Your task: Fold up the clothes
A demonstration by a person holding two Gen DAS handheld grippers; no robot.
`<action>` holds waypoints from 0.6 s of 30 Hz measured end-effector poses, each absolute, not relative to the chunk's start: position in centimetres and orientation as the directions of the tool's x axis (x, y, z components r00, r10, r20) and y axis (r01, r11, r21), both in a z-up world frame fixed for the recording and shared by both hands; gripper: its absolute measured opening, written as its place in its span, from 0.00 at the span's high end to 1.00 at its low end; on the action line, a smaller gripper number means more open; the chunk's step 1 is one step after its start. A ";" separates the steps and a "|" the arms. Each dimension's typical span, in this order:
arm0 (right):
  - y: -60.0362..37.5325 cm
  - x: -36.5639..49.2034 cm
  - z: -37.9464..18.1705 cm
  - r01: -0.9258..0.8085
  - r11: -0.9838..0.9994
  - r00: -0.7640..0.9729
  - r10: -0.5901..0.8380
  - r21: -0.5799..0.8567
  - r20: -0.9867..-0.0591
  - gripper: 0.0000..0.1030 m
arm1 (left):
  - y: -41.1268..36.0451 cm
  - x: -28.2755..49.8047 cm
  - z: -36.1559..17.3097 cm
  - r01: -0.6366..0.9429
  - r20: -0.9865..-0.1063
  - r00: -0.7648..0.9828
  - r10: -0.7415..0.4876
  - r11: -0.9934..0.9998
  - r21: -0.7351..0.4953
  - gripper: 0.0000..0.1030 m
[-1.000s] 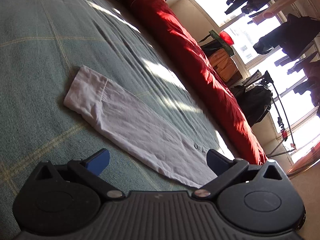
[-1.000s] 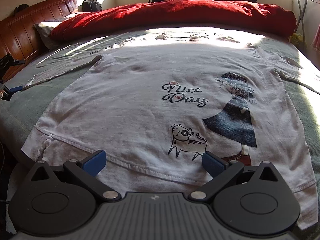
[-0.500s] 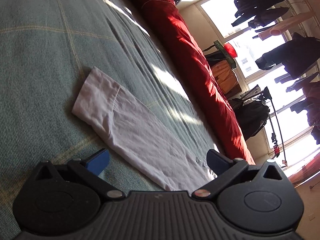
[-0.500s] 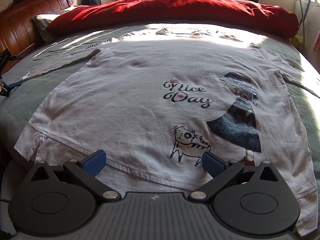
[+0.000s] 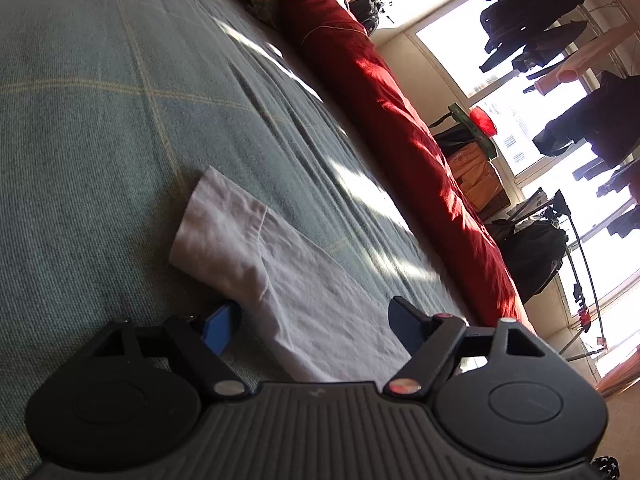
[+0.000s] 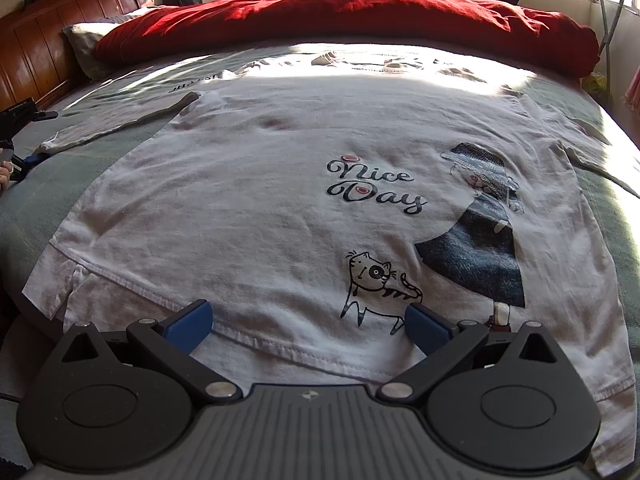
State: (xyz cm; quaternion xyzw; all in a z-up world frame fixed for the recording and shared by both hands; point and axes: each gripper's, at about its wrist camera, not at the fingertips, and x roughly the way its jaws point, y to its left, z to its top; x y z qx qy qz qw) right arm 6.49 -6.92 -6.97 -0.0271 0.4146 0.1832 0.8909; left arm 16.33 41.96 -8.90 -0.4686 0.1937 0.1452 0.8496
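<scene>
White tee [image 6: 280, 216] spread flat, print up, on green bedspread [image 5: 100, 120]. L gripper [image 5: 316, 326] jaws wide, straddling sleeve [image 5: 240, 248] cuff; R gripper [image 6: 308, 322] jaws wide over hem [image 6: 280, 354]. Judged: pinch both fabric layers near edge, lift evenly, avoid snagging bedspread.

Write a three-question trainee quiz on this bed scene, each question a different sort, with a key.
1. True or false: the white printed T-shirt lies spread flat on the green checked bedspread.
2. Multiple choice: the rolled red duvet lies (A) along the bed's far edge, (B) on the shirt, (C) on the floor.
3. Fill in: the left gripper sits at the shirt's long ____.

Key: 1 true; 2 A; 3 sleeve. Both the left gripper and the right gripper are open.
</scene>
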 end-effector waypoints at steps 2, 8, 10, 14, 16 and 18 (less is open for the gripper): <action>-7.0 6.5 -7.0 -0.349 0.931 0.588 0.306 0.106 -0.749 0.00 | 41.9 15.3 -9.3 -0.403 -0.437 0.898 0.058 0.507 -0.762 0.29; -6.7 6.7 -7.2 -0.348 0.933 0.589 0.294 0.092 -0.753 0.00 | 42.2 16.3 -9.8 -0.334 -0.385 0.923 -0.010 0.478 -0.812 0.29; -6.6 6.7 -7.2 -0.344 0.934 0.591 0.293 0.094 -0.752 0.00 | 42.1 17.4 -9.9 -0.311 -0.369 0.929 -0.033 0.471 -0.825 0.29; -6.6 6.8 -7.2 -0.338 0.937 0.591 0.288 0.093 -0.753 0.00 | 42.0 18.2 -10.2 -0.301 -0.350 0.936 -0.028 0.448 -0.842 0.28; -6.5 6.8 -7.2 -0.336 0.937 0.591 0.286 0.092 -0.754 0.00 | 42.2 18.2 -10.4 -0.314 -0.350 0.937 -0.001 0.434 -0.845 0.29; -6.5 6.8 -7.2 -0.337 0.937 0.591 0.286 0.091 -0.754 0.00 | 42.3 18.2 -10.6 -0.327 -0.349 0.937 0.026 0.419 -0.847 0.31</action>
